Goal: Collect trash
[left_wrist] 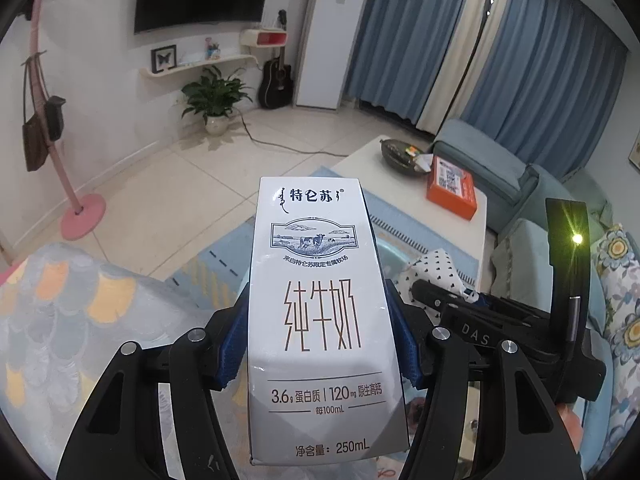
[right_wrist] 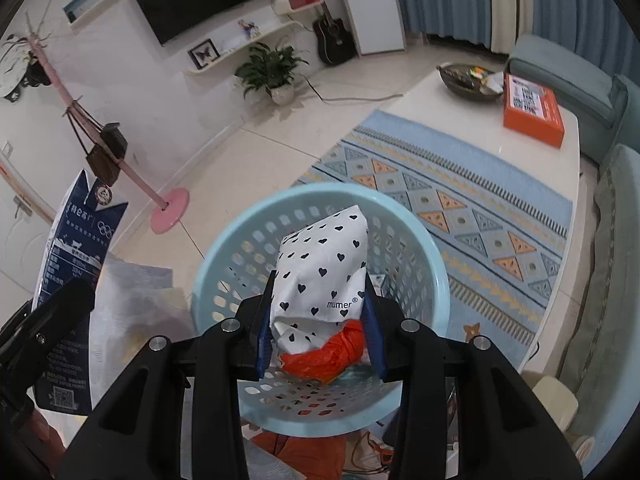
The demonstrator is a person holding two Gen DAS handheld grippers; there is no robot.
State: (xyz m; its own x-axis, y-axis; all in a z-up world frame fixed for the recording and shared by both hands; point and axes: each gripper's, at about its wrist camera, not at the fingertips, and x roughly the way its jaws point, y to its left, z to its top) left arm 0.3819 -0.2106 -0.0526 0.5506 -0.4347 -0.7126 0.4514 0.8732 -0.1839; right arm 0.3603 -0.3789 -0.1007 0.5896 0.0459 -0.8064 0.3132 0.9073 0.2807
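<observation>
My left gripper is shut on a white 250 mL milk carton, held upright in the air; the carton also shows at the left of the right wrist view. My right gripper is shut on a white tissue pack with black hearts, held over the light blue perforated basket. An orange plastic bag lies inside the basket under the pack. In the left wrist view the tissue pack and the right gripper's body show at the right.
A white coffee table carries a dark bowl and an orange box on a blue patterned rug. A blue sofa runs along the right. A pink coat stand, plant and guitar stand by the far wall.
</observation>
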